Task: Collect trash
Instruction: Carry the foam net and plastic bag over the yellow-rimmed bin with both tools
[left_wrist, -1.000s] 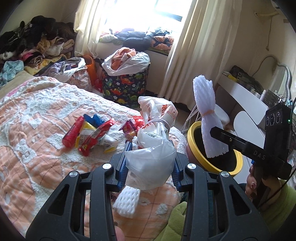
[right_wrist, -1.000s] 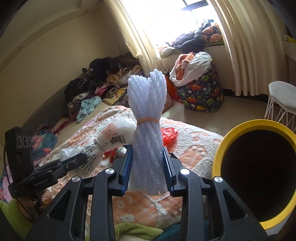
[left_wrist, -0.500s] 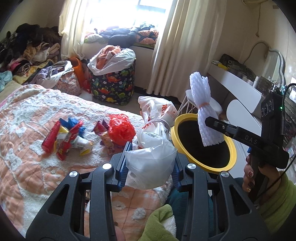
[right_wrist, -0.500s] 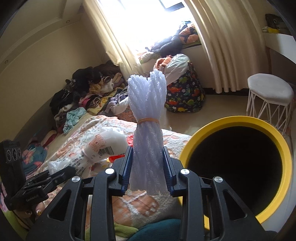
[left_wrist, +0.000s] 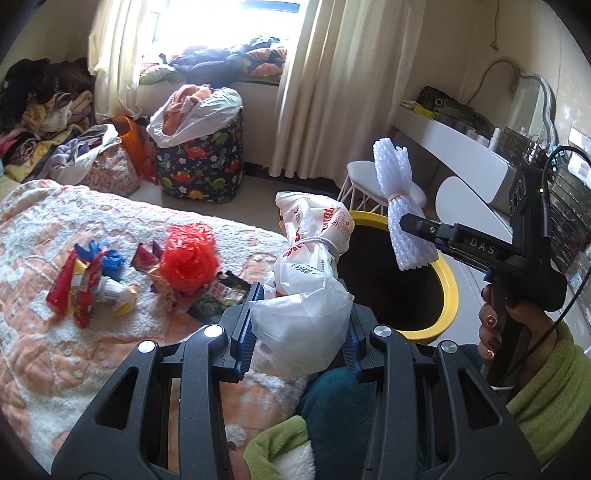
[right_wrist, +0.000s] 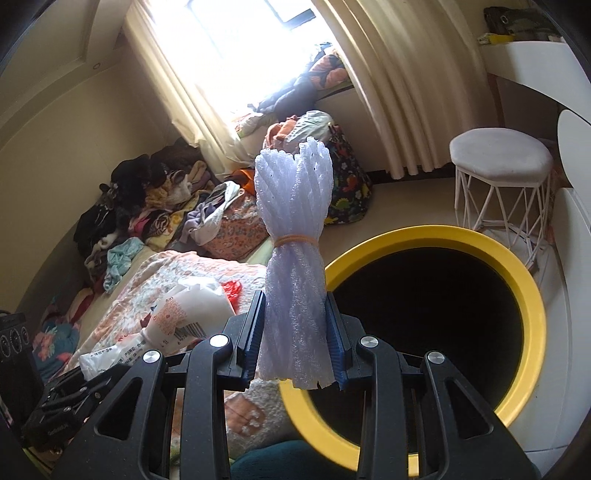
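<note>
Foam-net white bundle (right_wrist: 293, 266), light and squashy, sits clamped low in the right gripper (right_wrist: 295, 347); the left gripper (left_wrist: 299, 332) pinches a soft, slippery white plastic bag (left_wrist: 306, 280).

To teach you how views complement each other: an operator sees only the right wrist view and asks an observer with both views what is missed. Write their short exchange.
Operator: I see my foam net bundle and the yellow-rimmed bin. What is loose on the bed?
Observer: A red mesh ball and snack wrappers lie on the bedspread.
Operator: How is the left gripper holding its bag?
Observer: The left gripper has its jaws shut on the white plastic bag, tied at the neck.
Operator: Who holds my gripper?
Observer: A hand in a green sleeve.
</note>
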